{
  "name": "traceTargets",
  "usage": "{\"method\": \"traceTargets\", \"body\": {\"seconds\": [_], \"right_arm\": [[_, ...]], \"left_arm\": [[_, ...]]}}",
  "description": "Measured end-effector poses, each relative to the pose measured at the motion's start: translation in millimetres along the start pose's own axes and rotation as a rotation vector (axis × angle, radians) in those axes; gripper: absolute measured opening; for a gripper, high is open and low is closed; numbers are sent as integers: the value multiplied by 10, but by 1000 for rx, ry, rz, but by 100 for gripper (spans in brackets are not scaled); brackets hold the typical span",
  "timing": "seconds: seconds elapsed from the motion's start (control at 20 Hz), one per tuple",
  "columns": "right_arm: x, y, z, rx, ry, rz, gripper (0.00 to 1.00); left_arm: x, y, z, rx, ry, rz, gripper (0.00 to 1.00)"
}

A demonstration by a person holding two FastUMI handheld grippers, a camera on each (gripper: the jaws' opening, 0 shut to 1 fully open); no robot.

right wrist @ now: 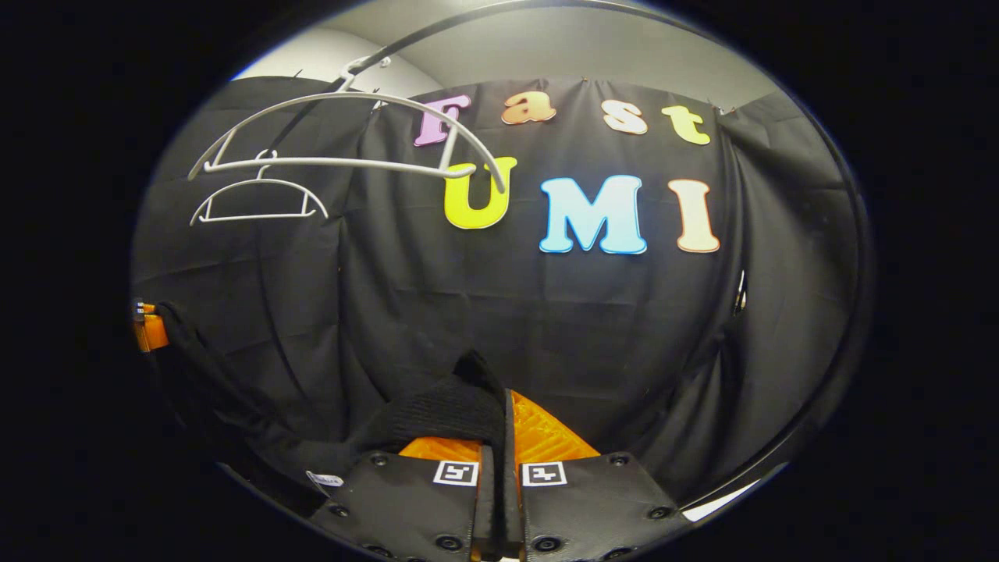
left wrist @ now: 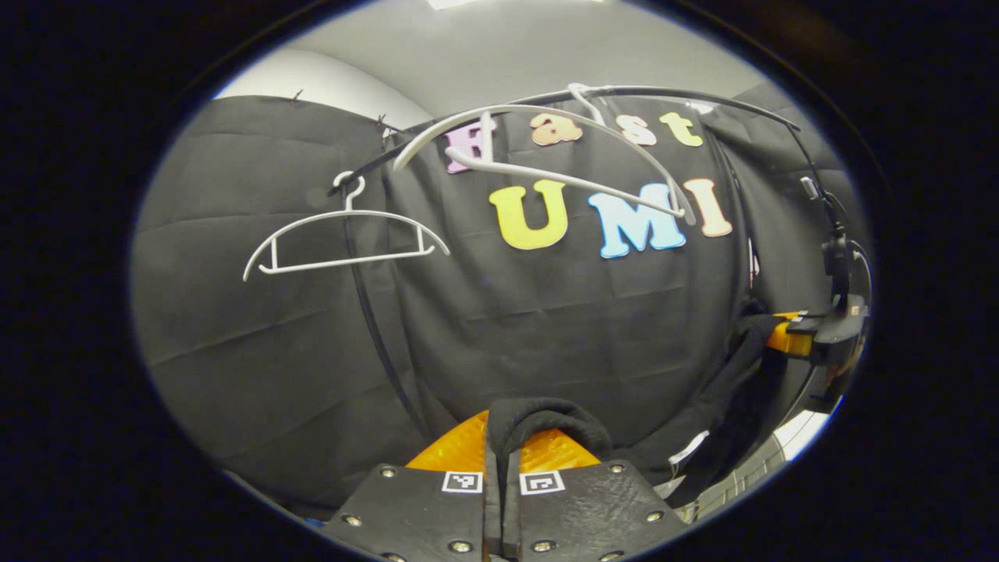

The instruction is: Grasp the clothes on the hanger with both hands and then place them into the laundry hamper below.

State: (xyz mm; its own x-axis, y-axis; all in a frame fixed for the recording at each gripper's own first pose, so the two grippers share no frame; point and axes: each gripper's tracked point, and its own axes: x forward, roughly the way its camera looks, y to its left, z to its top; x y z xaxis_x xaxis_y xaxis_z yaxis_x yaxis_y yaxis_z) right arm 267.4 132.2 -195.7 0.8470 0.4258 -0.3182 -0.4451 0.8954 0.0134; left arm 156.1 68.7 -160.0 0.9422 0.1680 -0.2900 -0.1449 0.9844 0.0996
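Black garment (left wrist: 546,425) pinched by both grippers; white label (left wrist: 687,450) apparently unreadable.

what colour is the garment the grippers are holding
Black; the garment shows best in the right gripper view, draped off the bare white hangers.

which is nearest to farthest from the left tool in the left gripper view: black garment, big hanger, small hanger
1. Black garment, pinched in the left tool.
2. Big hanger, up and right on the rail.
3. Small hanger, upper left, looks farther back.
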Motion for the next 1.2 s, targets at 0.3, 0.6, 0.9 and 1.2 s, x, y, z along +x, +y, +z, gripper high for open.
{"method": "traceTargets", "body": {"seconds": [0.3,0.6,0.9,1.2], "right_arm": [[-180,548,-101,-11,25,130,7],[-325,975,-206,6,34,239,7],[-229,1127,-666,33,116,259,7],[-141,1169,-1281,10,237,230,6]], "left_arm": [[32,-455,-114,-34,15,-61,2],[-18,-728,-230,-74,20,-96,2],[138,-846,-702,-115,80,-118,2],[222,-885,-1402,-105,194,-121,3]]}}
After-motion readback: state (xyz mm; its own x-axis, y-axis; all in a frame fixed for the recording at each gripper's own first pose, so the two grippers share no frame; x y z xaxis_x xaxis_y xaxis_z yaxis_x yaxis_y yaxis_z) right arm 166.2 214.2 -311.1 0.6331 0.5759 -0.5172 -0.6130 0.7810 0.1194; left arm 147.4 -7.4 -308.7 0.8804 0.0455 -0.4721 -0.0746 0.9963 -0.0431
